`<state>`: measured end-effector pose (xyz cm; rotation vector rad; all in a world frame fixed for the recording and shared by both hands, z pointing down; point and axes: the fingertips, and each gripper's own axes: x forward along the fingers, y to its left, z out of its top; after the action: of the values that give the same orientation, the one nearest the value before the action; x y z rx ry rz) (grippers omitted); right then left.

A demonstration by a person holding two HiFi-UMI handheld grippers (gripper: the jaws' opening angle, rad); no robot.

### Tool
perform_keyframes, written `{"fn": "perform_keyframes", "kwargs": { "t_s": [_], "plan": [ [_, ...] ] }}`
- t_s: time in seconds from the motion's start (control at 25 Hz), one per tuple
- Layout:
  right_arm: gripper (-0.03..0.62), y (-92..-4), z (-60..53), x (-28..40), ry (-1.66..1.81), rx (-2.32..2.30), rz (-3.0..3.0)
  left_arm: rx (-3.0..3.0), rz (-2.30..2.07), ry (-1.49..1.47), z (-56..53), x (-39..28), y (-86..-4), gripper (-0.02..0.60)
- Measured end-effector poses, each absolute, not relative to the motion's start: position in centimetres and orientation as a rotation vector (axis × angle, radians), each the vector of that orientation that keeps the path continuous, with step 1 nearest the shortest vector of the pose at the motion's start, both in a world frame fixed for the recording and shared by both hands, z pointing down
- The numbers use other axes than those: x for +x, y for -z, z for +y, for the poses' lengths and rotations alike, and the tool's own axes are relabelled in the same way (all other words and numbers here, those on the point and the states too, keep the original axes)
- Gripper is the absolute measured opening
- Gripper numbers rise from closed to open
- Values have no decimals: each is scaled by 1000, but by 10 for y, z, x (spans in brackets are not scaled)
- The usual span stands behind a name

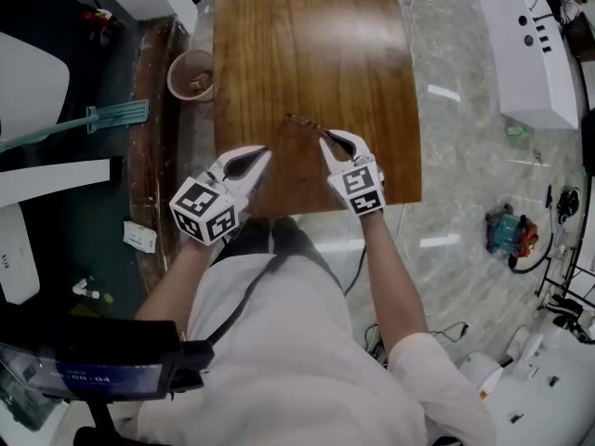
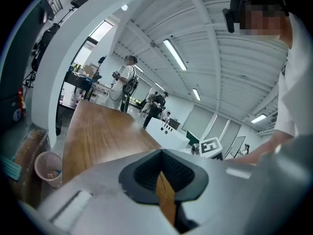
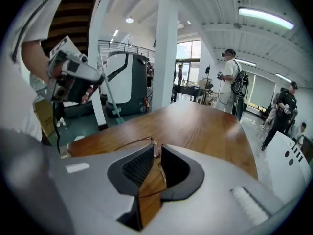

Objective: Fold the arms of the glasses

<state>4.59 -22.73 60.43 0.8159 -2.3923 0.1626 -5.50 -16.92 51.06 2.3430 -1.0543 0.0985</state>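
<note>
Right gripper view | right fingers (image 3: 137,169) pinch thin wire glasses (image 3: 152,141) | left fingers (image 2: 149,170) together | wood table (image 1: 307,45)

The person holds both bare forearms forward from the body, the left forearm (image 1: 172,282) angled inward and the right forearm (image 1: 390,277) nearly straight ahead. The left gripper (image 1: 263,153) points forward and towards the right one, its jaws together with nothing between them. The right gripper (image 1: 327,137) points forward and downward, tilted slightly towards the left one, its jaws pinched on the thin frame of the glasses (image 3: 146,141). The two tips are near each other but apart.
</note>
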Motion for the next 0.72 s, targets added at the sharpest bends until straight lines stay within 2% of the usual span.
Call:
{"fn": "perform_keyframes", "kwargs": {
  "t_s": [0.16,0.6,0.72],
  "plan": [
    [74,-641,-242,34,-129,701,-2303,2318,-1038,-115,-178,-58,-529,3],
    [74,-691,-266,18,-146,418,-2223,2260,-1056,-130,-190,-65,-555,4],
    [32,-693,-266,17,-156,389,-2232,2251,-1069,-136,-190,-67,-555,3]
  ]
}}
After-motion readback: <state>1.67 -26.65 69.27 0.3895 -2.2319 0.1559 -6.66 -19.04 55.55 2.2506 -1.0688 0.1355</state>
